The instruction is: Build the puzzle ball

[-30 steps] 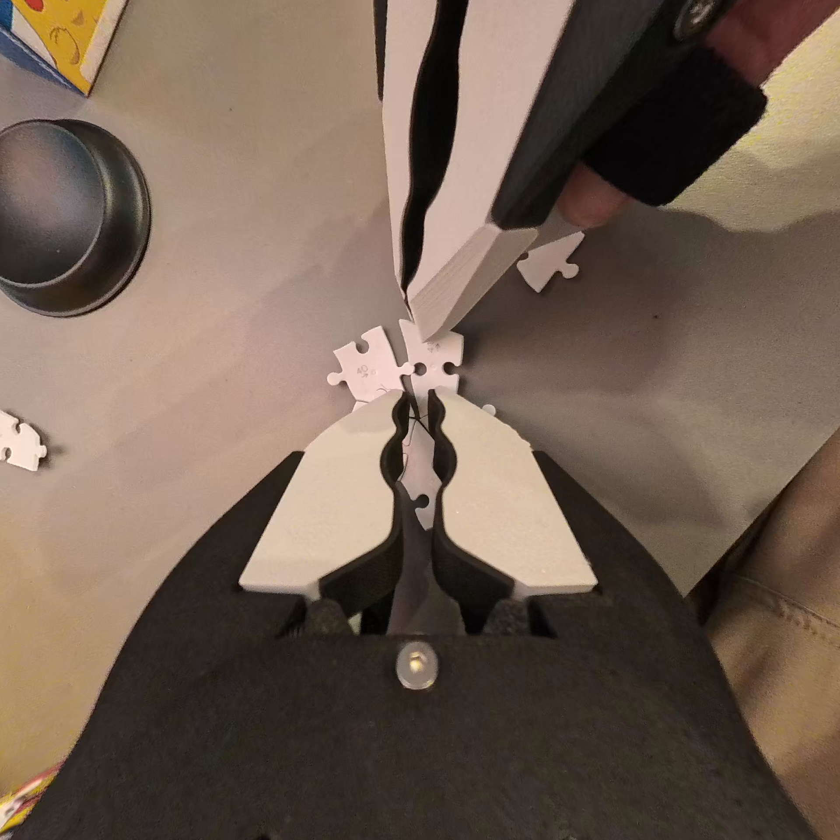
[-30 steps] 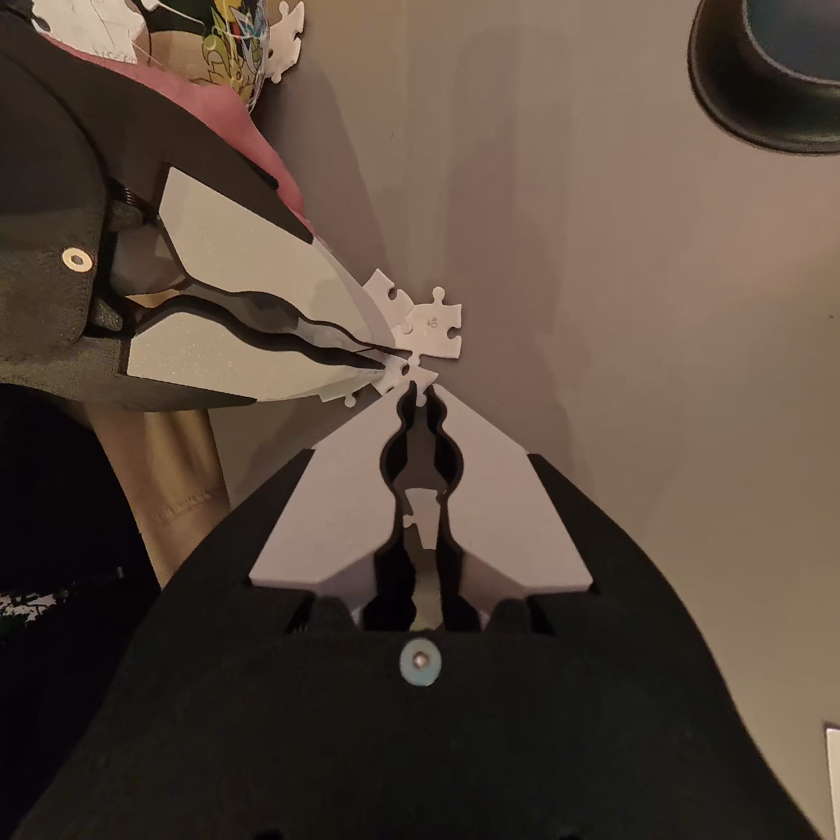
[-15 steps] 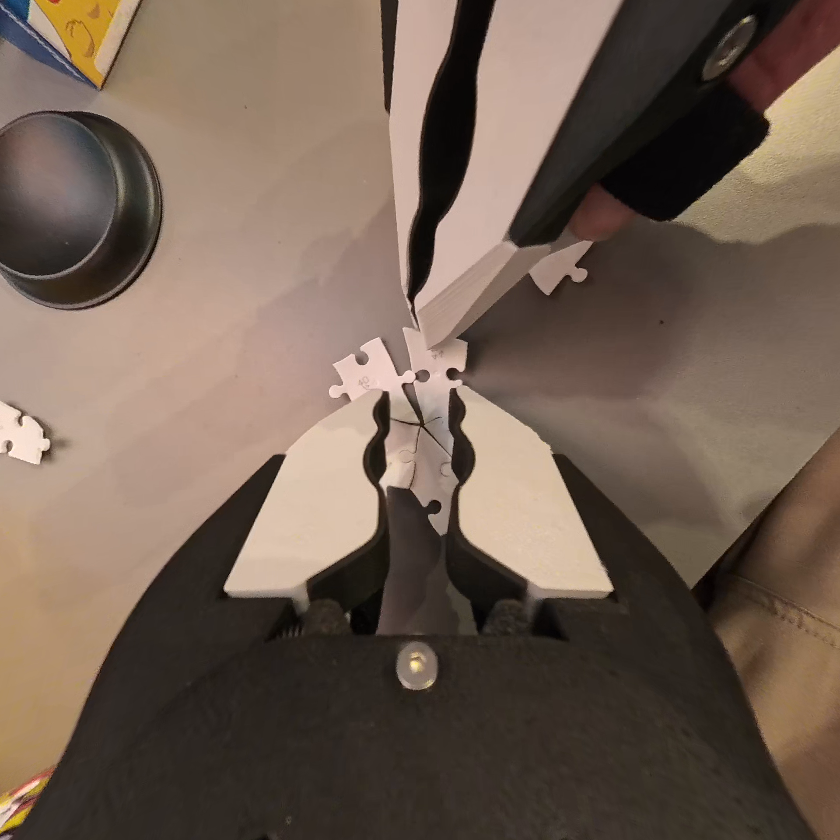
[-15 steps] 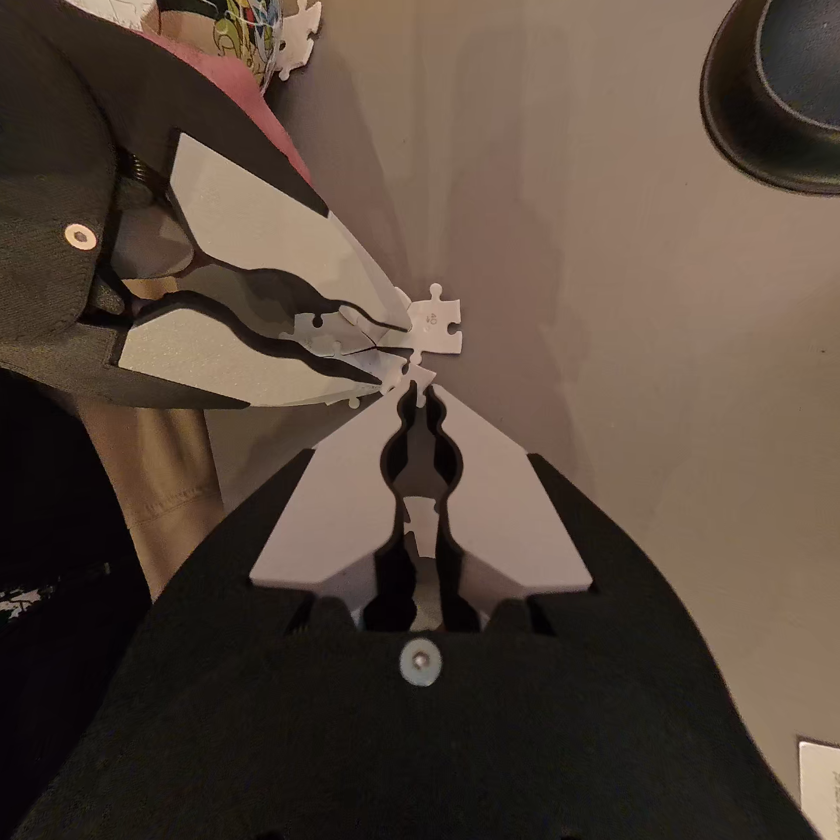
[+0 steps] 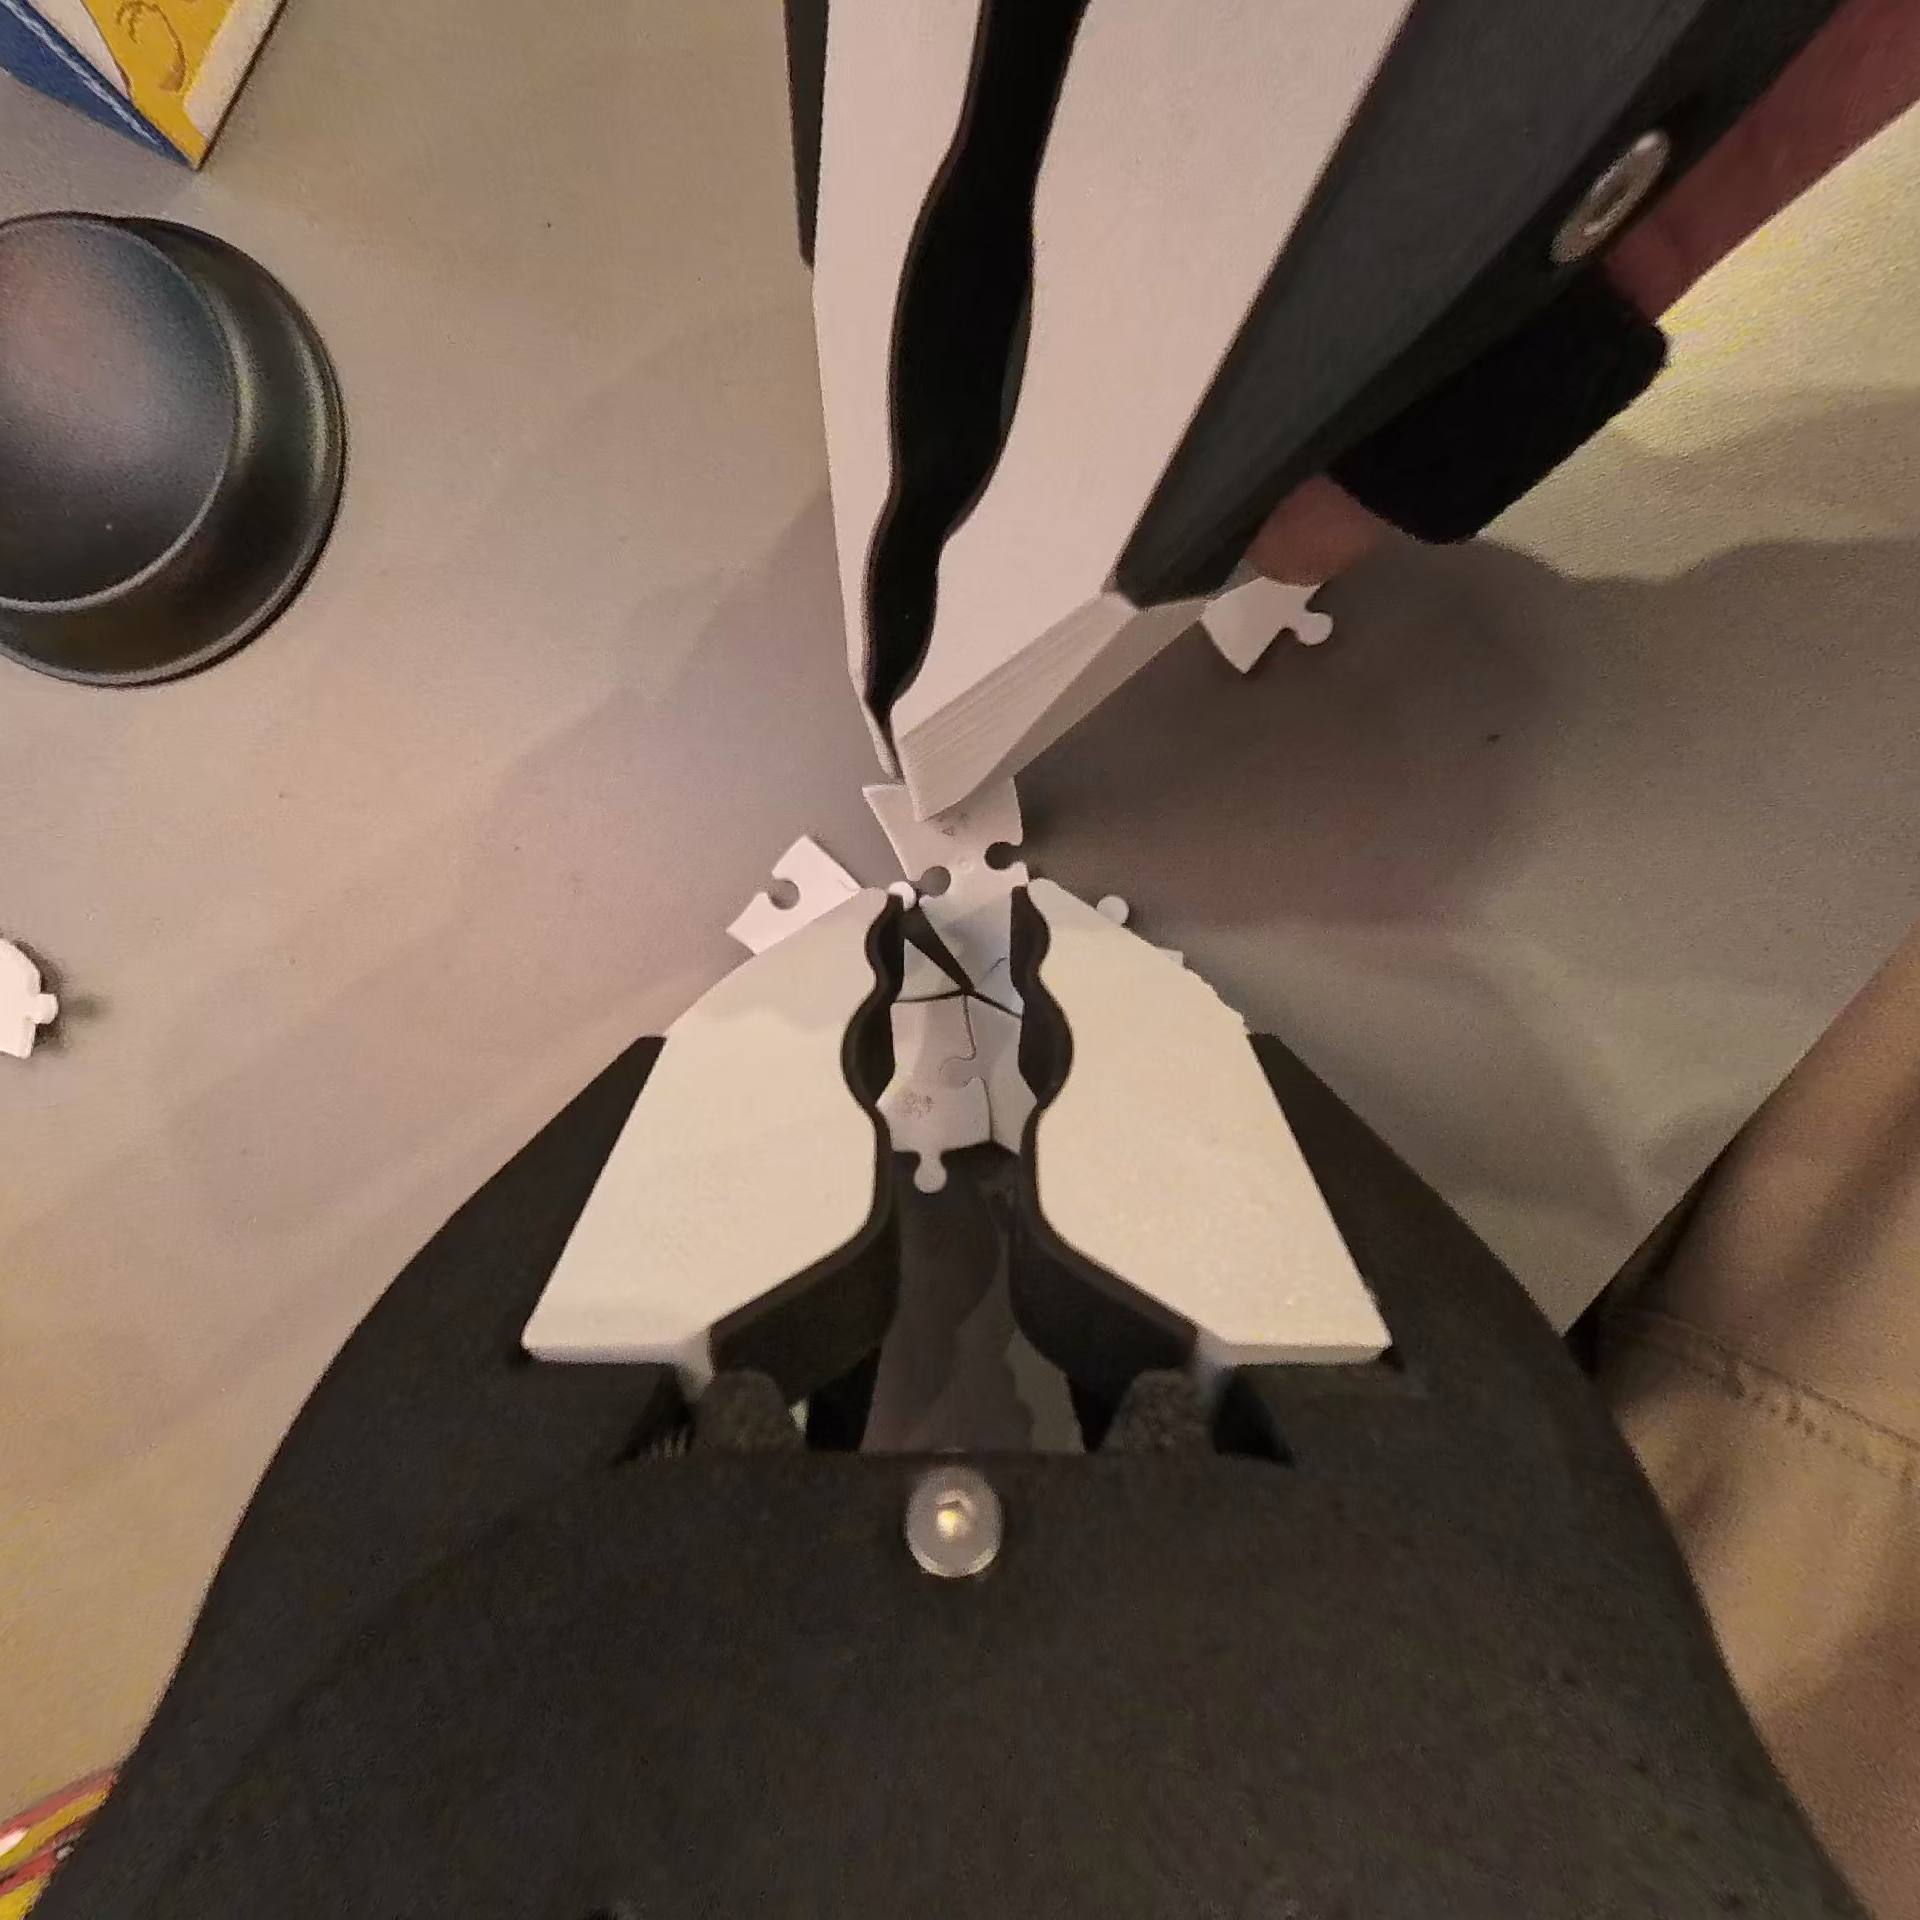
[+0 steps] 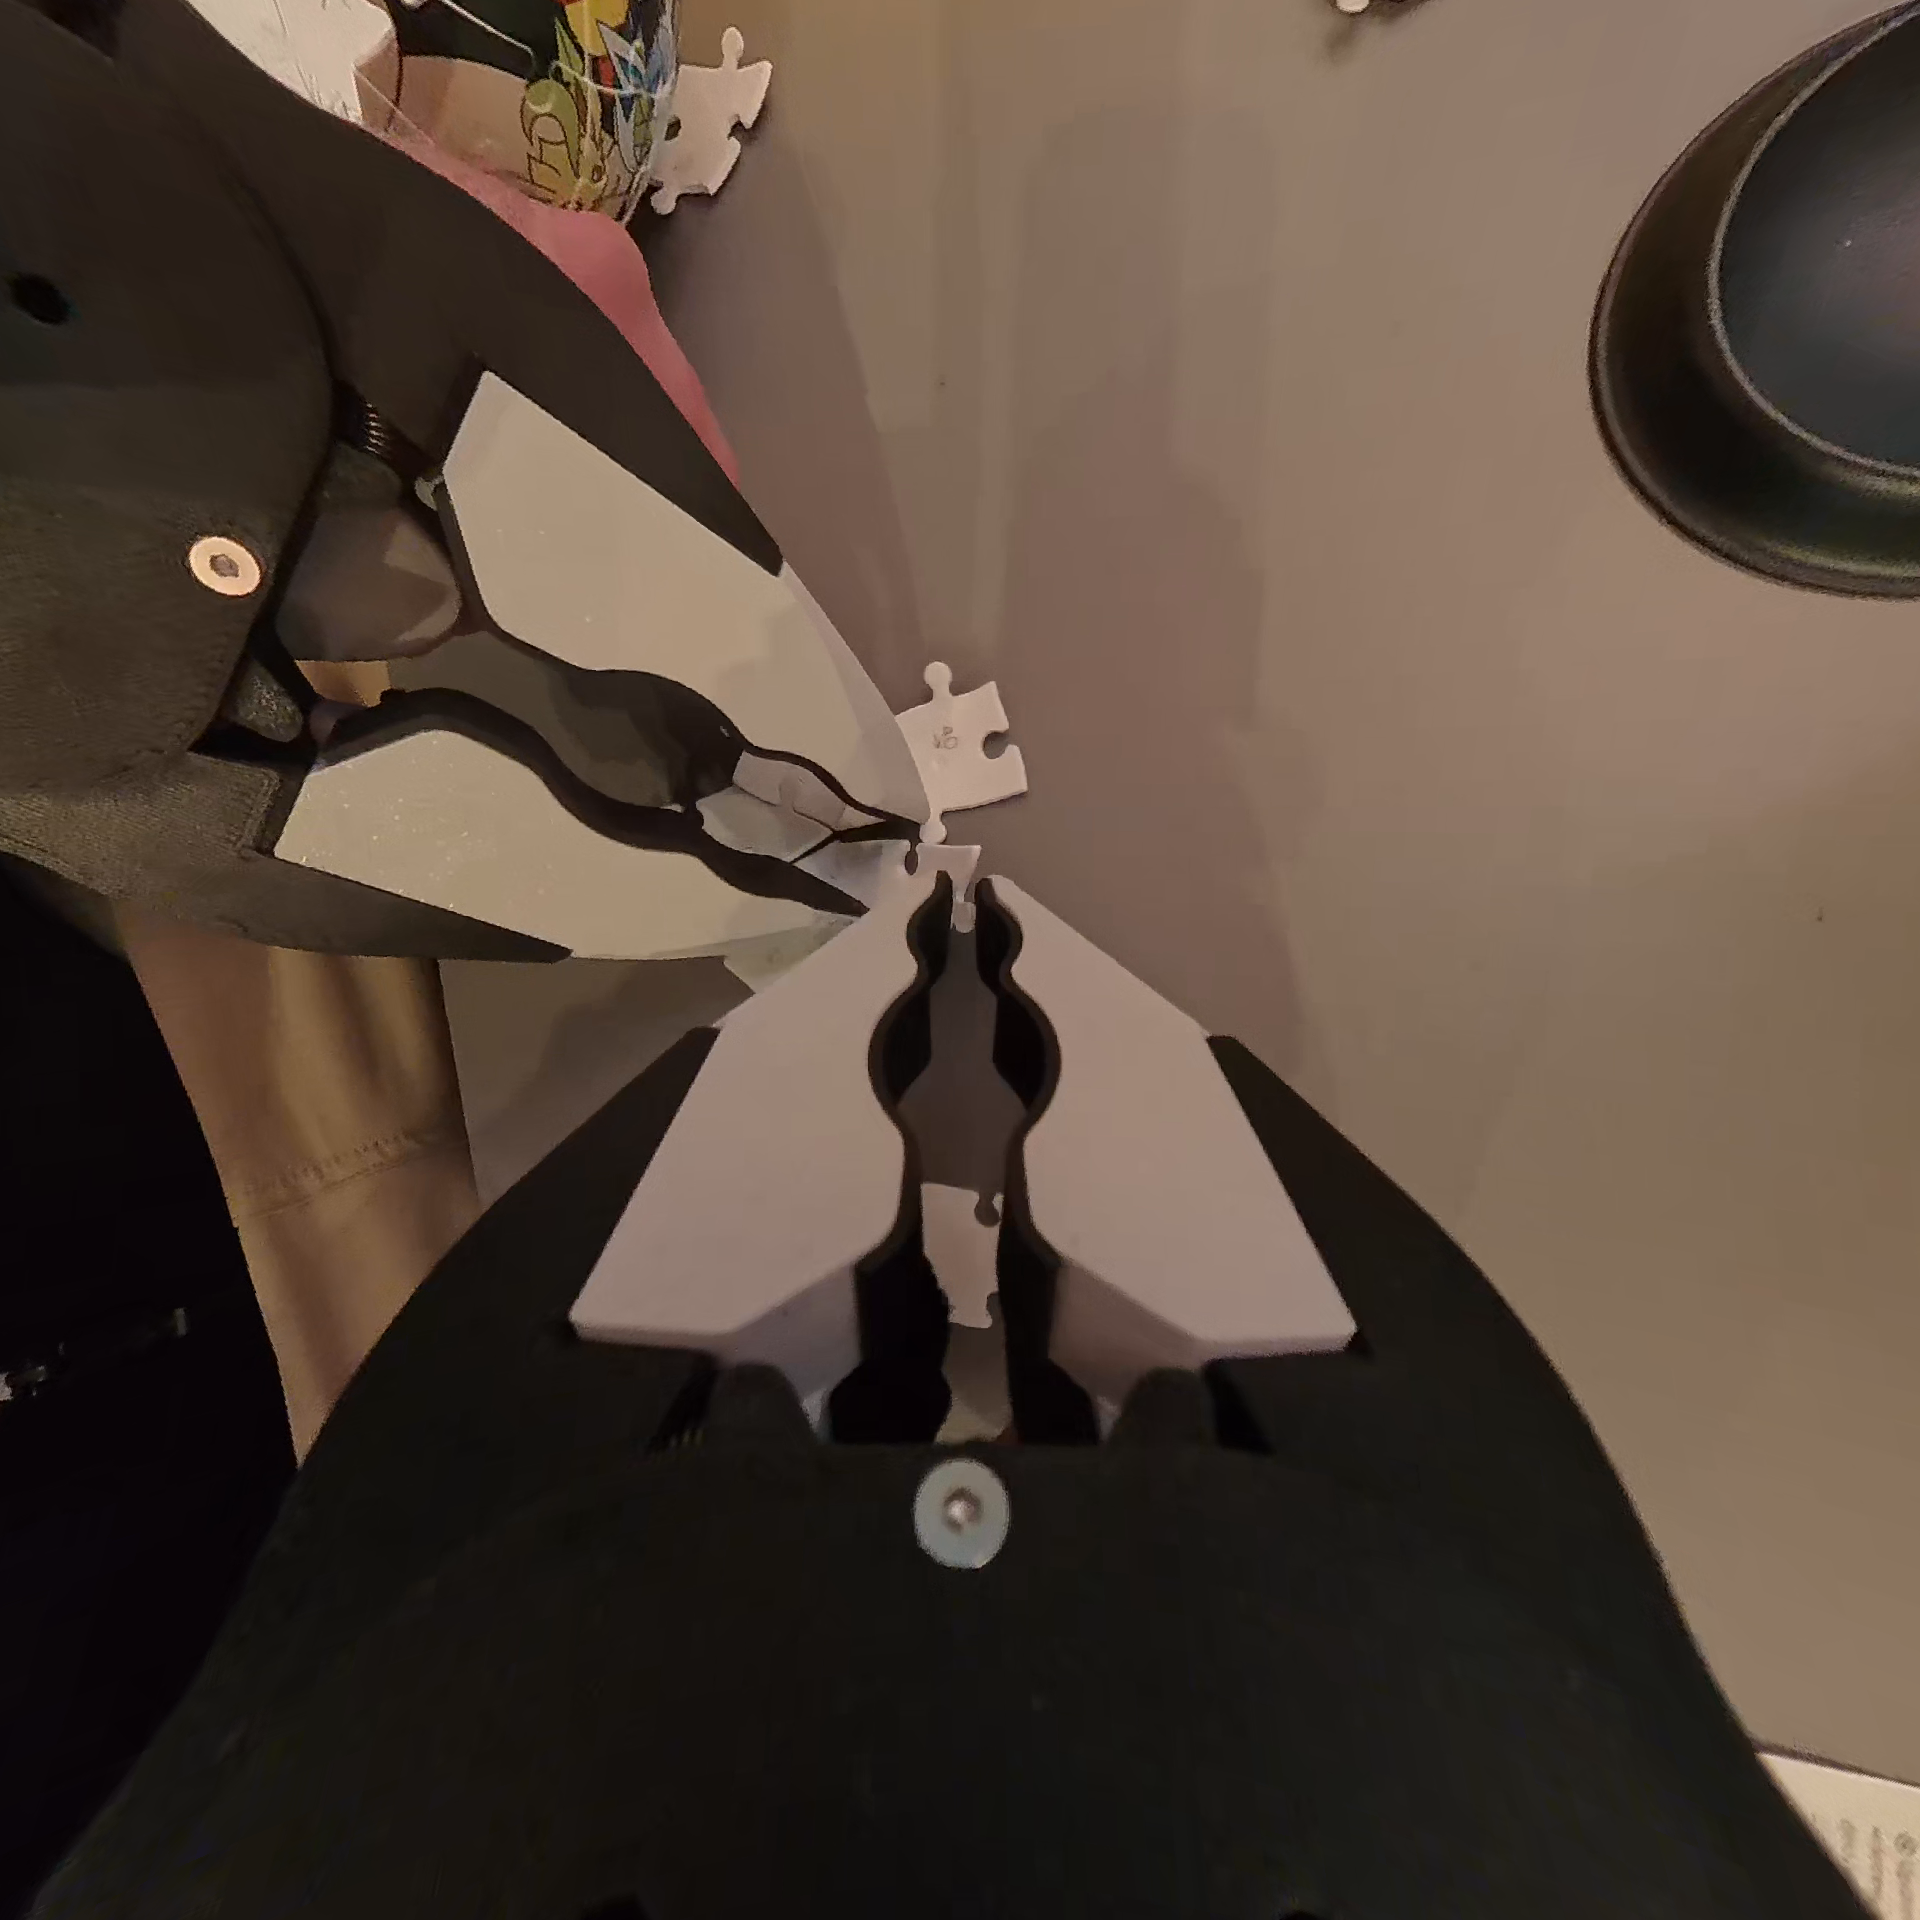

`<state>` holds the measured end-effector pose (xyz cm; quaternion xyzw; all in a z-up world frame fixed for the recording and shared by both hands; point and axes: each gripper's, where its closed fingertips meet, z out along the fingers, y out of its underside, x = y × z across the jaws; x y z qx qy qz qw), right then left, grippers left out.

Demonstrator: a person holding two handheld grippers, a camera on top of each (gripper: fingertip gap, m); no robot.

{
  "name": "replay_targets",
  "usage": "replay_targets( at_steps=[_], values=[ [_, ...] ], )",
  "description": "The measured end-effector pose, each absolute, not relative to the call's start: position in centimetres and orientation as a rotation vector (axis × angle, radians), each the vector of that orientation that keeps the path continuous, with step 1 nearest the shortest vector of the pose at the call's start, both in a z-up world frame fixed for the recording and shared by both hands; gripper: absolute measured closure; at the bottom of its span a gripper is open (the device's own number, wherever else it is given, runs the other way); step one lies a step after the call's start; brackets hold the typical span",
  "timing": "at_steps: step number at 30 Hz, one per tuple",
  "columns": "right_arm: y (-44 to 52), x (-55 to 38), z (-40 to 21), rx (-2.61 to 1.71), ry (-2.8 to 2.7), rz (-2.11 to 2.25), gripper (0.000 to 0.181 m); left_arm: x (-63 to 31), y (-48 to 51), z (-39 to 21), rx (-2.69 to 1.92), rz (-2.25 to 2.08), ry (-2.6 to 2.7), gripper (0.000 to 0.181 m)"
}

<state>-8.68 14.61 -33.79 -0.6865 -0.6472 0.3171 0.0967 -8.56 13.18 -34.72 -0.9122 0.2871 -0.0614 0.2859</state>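
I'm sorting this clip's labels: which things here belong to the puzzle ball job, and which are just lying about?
Part of the job:
- joined white pieces, between the left gripper's fingers
- piece nipped by the right gripper
- loose pieces

Lying about:
- dark round bowl
- blue and yellow box
- colourful printed thing
- white paper

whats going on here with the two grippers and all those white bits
A person is working two hand-held grippers over a grey table, joining white jigsaw-shaped puzzle pieces. The left gripper has its jaws closed around a small cluster of joined white pieces. The right gripper pinches a single white piece at its tip and holds it against that cluster. More loose white pieces lie around, and a dark round metal bowl sits off to the side.
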Motion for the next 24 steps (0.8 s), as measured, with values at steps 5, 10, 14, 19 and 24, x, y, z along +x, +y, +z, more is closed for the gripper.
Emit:
replay_targets(
  at_steps=[5, 10, 14, 19, 24],
  values=[
    [14.6, -8.7, -33.9, -2.035, -1.935, 0.935, 0.179, -8.8, 13.0, -34.6, -2.452, -0.137, 0.777, 0.153],
    [14.4, -8.7, -33.9, -2.038, -1.937, 0.943, 0.179, -9.0, 12.6, -34.0, -2.457, -0.102, 0.783, 0.152],
    [14.4, -8.8, -33.7, -2.028, -1.931, 0.954, 0.179, -9.1, 12.2, -35.0, -2.501, -0.143, 0.778, 0.147],
    [14.4, -9.0, -33.5, -2.013, -1.937, 0.953, 0.179, -9.2, 12.1, -35.0, -2.497, -0.159, 0.781, 0.147],
    [14.3, -9.4, -33.5, -1.997, -1.944, 0.960, 0.179, -9.0, 12.0, -35.0, -2.484, -0.173, 0.793, 0.149]
  ],
)
